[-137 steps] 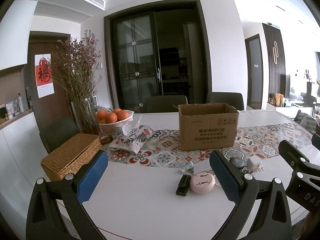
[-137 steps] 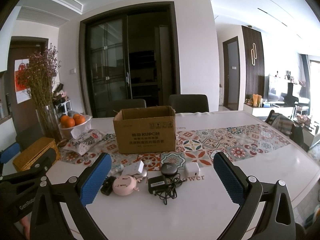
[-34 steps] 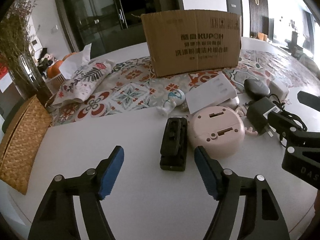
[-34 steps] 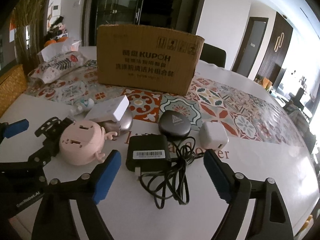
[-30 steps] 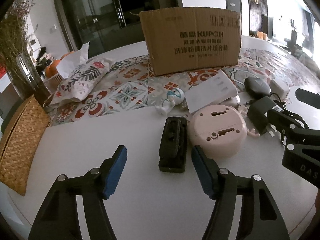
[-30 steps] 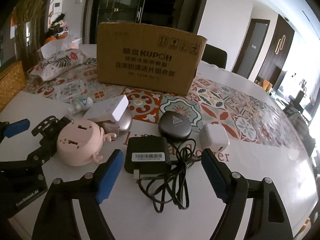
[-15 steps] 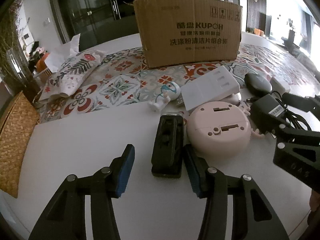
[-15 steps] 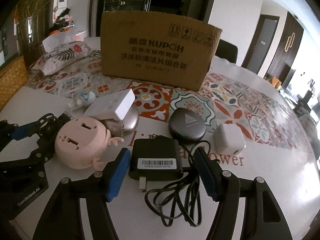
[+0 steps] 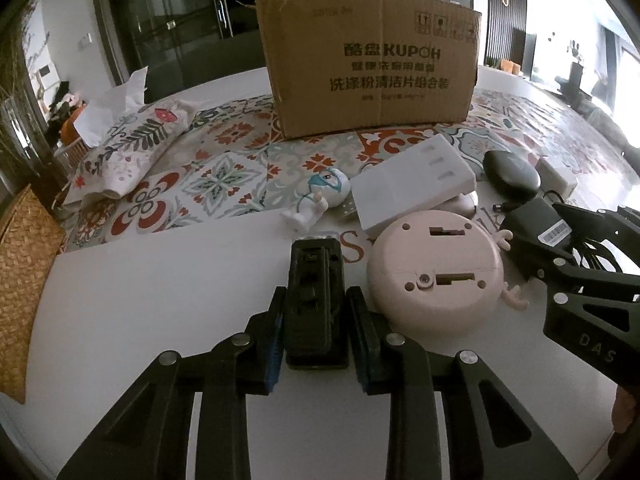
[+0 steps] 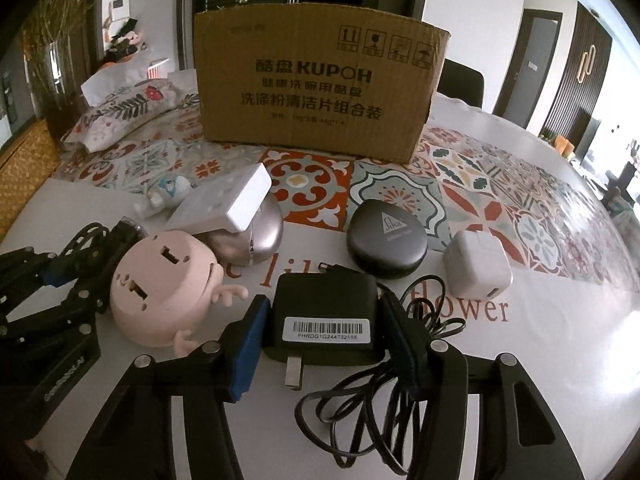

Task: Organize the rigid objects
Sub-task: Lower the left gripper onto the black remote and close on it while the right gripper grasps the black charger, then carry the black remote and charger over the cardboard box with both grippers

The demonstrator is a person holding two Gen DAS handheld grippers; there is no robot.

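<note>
White tabletop (image 9: 160,288), cardboard box (image 9: 372,68) at the back.
Left gripper (image 9: 316,320) has just closed on the black clip-like device (image 9: 314,292); right gripper (image 10: 324,328) has been closing, pads against the black power adapter (image 10: 326,312).

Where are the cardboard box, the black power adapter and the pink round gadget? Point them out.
cardboard box (image 10: 312,96), right wrist view, printed front face.
black power adapter (image 10: 326,300), right wrist view, top face above the barcode label.
pink round gadget (image 9: 434,276), left wrist view, flat underside.
</note>
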